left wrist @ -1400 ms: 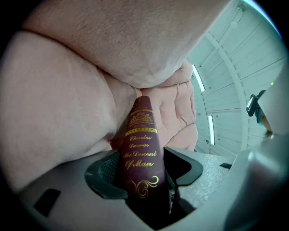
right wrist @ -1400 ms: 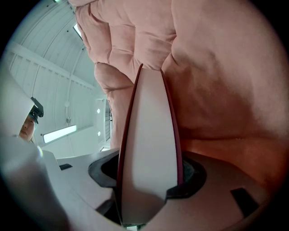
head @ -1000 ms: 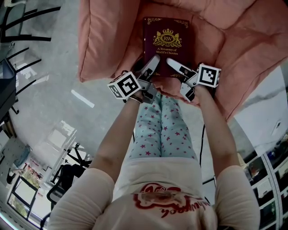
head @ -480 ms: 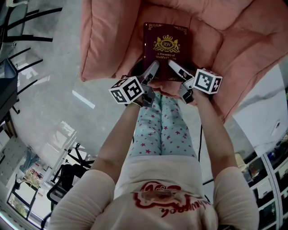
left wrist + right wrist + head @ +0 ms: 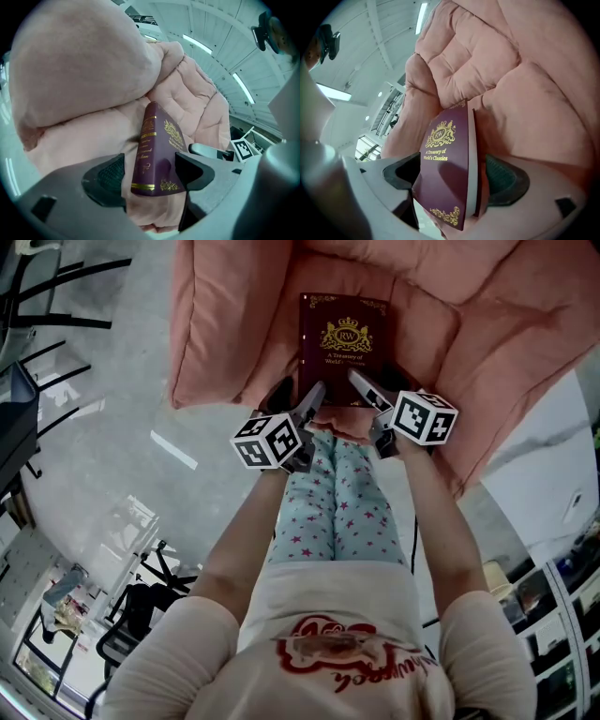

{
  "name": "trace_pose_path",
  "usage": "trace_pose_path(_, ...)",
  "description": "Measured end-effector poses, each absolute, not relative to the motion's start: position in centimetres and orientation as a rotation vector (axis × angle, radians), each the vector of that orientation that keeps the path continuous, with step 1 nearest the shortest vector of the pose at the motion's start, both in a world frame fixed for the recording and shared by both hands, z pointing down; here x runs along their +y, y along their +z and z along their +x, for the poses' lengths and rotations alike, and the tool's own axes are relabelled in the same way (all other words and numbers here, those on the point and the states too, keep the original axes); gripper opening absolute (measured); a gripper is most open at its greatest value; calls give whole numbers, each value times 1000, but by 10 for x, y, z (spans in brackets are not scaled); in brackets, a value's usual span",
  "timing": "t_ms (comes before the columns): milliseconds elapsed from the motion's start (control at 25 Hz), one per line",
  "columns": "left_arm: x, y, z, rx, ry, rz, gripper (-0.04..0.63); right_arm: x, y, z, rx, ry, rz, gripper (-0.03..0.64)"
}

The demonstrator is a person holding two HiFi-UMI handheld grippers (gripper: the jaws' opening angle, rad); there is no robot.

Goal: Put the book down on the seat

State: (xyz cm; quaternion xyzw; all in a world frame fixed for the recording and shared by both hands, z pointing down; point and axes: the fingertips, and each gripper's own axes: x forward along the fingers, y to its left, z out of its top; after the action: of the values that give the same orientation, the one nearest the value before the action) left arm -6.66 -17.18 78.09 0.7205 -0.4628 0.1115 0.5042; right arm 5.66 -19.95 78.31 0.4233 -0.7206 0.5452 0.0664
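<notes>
**Book let go on seat, both grippers opening**

Left gripper [image 5: 149, 174]: jaws have just been opening and now stand wide apart. The book [image 5: 343, 343] has its spine corner between them, but there is a gap at the left pad, so no squeeze.

Right gripper [image 5: 455, 177]: same. Jaws have just been opening and are spread wide, with the book's other near corner between them. The right pad is clear of the page edge.

Book: flat, cover up, on the pink seat [image 5: 427, 324], just ahead of both sets of tips. Its near edge runs from one gripper to the other.

Change from a second ago: the tips lay over the lower cover and are now back at the near edge. The book has not shifted.

Judgement: the put-down looks done, with the book resting on its own. What's left is backing both grippers out without snagging the corners. The soft cushion may let the book slide forward.
</notes>
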Motion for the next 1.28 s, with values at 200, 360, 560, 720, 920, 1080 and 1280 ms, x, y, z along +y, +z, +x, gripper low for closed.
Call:
trace_pose_path(200, -172, 776, -71, -1135, 245, 1707, 322, -193, 774, 67, -2171, 1563, 1372, 403)
trace_pose_path(360, -168, 762, -70, -1123, 134, 1665, 321, -193, 757, 85, -2148, 1332, 1504, 403)
trace_pose_path(560, -165, 722, -65, -1089, 46, 1739, 321, -195, 711, 97, -2186, 1113, 1616, 402)
trace_pose_path(720, -175, 671, -55, -1044, -9, 1862, 316, -197, 668, 88, -2296, 1054, 1592, 400)
trace_pose_path(920, -189, 625, -27, -961, 12, 2029, 287, -197, 616, 71, -2418, 1009, 1586, 397)
trace_pose_path(1080, -193, 583, -11, -886, -33, 2124, 250, -200, 565, 67, -2519, 948, 1629, 388)
trace_pose_path(1280, -195, 540, -2, -857, -39, 2228, 210, -203, 519, 62, -2633, 831, 1605, 211)
